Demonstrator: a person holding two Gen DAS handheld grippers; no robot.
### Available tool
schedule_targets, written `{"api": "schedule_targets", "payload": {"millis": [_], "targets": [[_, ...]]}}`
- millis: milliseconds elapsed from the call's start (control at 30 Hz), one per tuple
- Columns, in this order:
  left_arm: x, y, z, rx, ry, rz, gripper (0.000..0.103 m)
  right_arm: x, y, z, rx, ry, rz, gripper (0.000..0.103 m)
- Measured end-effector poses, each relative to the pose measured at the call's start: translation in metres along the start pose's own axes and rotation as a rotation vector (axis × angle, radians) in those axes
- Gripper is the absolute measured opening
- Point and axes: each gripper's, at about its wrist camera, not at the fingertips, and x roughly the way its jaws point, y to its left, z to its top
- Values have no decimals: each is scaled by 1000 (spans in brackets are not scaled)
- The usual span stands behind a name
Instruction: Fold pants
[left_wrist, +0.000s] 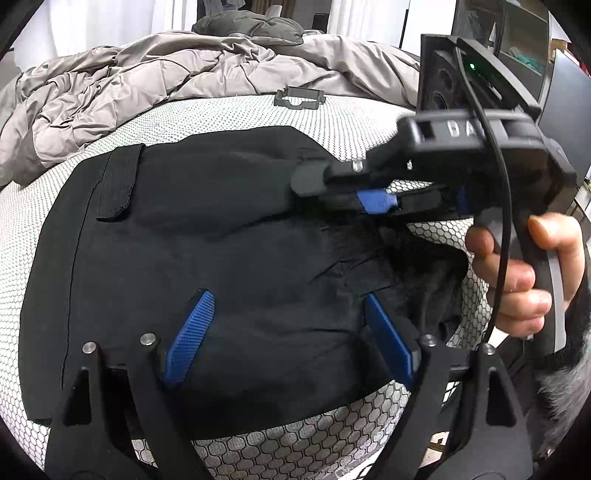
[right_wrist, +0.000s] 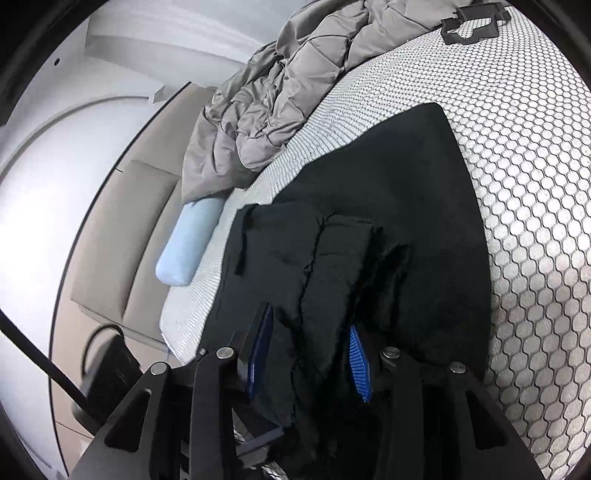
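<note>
The pants lie spread on the honeycomb-patterned mattress of a bed, black, already doubled into a broad flat panel, with a crumpled grey duvet pushed back behind them. On the left, a belt-like flap sits near the panel's far edge, and a long seam runs down the side. Our left gripper hovers over the near part of the cloth with its jaws wide and nothing between its blue pads. Further right, our right gripper, held in a hand, reaches to the bunched, fuzzy-lined edge; from its own camera a thick fold of that fabric sits between the 2 pads, the jaws narrowed around it, though we cannot tell whether they press. We judge the cloth soft, light and limp, so it will sag and slide off a loose pinch. We would take hold at the doubled edges or corners, gathering all layers at once.
</note>
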Motion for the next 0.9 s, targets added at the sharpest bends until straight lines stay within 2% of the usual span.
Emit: {"api": "schedule_targets", "payload": {"millis": [133,300,433,500,667,700,833,900], "targets": [[1,-1,-1,4,2,2,83,-3,-1,8,24,-62,24,40],[2,0,-1,6,3,0,83,2,-10,17,77,-69,7,39],[1,-1,-2,12,3,-2,83,-3,-12,29,110,-117,12,38],[1,0,-3,17,4,-4,83,-2,-17,31,142,-107,29,38],[0,-4,-7,54,11,8,84,0,-13,34,114,-112,3,38],[0,-5,-7,63,12,14,84,1,-13,34,115,-115,3,37],[1,-4,-8,65,15,16,84,-1,-10,34,82,-126,-13,19],[1,-3,-7,66,16,14,84,-3,-1,34,41,-141,-14,18]]}}
